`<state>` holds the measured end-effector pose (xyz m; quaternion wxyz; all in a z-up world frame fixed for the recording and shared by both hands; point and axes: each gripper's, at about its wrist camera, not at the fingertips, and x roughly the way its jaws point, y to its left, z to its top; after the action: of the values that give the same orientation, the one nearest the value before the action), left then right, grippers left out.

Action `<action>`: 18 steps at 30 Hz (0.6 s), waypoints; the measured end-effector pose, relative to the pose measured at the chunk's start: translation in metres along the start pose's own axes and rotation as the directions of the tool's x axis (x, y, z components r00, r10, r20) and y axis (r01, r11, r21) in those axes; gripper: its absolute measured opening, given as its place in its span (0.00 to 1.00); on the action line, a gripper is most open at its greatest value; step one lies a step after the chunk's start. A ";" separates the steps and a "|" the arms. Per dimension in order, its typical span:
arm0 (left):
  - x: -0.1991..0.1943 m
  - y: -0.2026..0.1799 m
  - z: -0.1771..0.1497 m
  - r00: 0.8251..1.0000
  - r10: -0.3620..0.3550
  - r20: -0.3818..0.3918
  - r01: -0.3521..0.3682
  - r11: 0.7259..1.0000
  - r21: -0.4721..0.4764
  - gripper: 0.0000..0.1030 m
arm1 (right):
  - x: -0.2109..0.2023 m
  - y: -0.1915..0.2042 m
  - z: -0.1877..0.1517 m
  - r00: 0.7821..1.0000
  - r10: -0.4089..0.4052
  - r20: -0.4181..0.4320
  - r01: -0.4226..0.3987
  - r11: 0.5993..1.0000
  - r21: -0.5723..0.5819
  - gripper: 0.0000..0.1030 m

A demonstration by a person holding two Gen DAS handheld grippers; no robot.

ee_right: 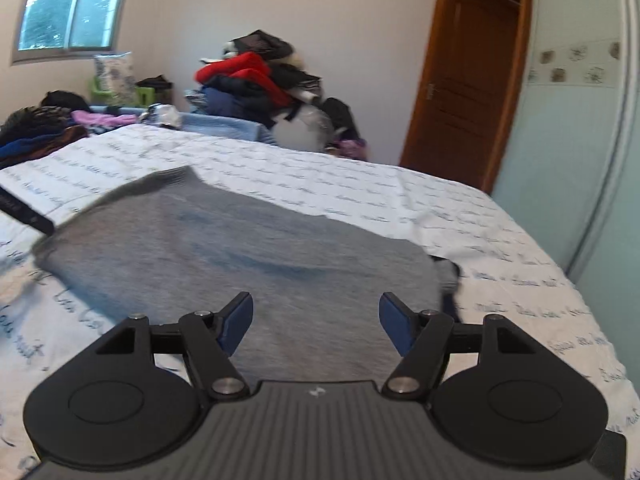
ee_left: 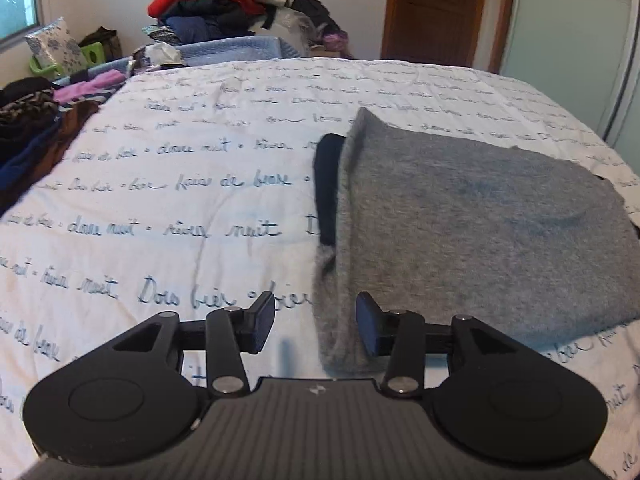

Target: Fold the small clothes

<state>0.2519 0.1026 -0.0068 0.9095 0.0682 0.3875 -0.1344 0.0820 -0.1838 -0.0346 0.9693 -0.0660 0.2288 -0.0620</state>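
Observation:
A grey knitted garment (ee_left: pixel 472 232) lies folded flat on the white bedspread (ee_left: pixel 168 184) with blue handwriting print. A dark band (ee_left: pixel 326 184) shows at its left edge. My left gripper (ee_left: pixel 316 322) is open, just above the garment's near left corner, its right finger over the fabric. In the right wrist view the same garment (ee_right: pixel 240 256) spreads ahead of my right gripper (ee_right: pixel 316 320), which is open and empty above its near edge. The left gripper's black edge (ee_right: pixel 24 210) shows at the far left.
A heap of red, black and blue clothes (ee_left: pixel 212 4) stands beyond the bed's far edge. More clothes (ee_left: pixel 32 120) lie along the bed's left side. A brown door (ee_left: pixel 432 12) and a pale wardrobe panel (ee_left: pixel 568 60) are at the right.

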 end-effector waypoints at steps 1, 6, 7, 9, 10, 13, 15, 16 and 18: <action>0.002 0.001 0.001 1.000 0.017 -0.008 -0.017 1.000 -0.001 0.47 | 0.001 0.006 0.002 1.000 0.025 -0.006 -0.025 1.000 -0.003 0.68; 0.009 0.008 0.007 0.996 0.084 -0.037 -0.084 0.996 -0.003 0.60 | 0.006 0.038 0.007 0.992 0.119 -0.039 -0.121 0.992 -0.037 0.68; 0.010 0.008 0.008 0.994 0.100 -0.037 -0.100 0.995 0.005 0.60 | 0.006 0.044 0.008 0.989 0.138 -0.047 -0.139 0.989 -0.040 0.68; 0.011 0.008 0.010 0.991 0.132 -0.036 -0.131 0.991 0.021 0.62 | 0.007 0.054 0.009 0.982 0.180 -0.060 -0.182 0.982 -0.044 0.68; 0.012 0.009 0.011 0.989 0.141 -0.037 -0.141 0.990 0.026 0.64 | 0.007 0.058 0.009 0.978 0.196 -0.064 -0.200 0.979 -0.049 0.68; 0.014 0.010 0.013 0.988 0.150 -0.039 -0.149 0.988 0.037 0.68 | 0.012 0.075 0.010 0.971 0.229 -0.072 -0.234 0.968 -0.085 0.68; 0.017 0.010 0.014 0.986 0.160 -0.040 -0.158 0.986 0.047 0.70 | 0.014 0.087 0.012 0.965 0.250 -0.074 -0.257 0.959 -0.121 0.68; 0.018 0.010 0.015 0.986 0.164 -0.040 -0.162 0.985 0.052 0.71 | 0.014 0.094 0.014 0.963 0.258 -0.073 -0.267 0.953 -0.142 0.68; 0.021 0.011 0.017 0.987 0.156 -0.043 -0.153 0.987 0.058 0.74 | 0.014 0.109 0.015 0.961 0.268 -0.067 -0.276 0.940 -0.200 0.68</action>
<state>0.2806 0.1053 -0.0097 0.9055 0.1258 0.3987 -0.0724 0.1112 -0.0771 -0.0448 0.9517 -0.1330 0.2598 0.0953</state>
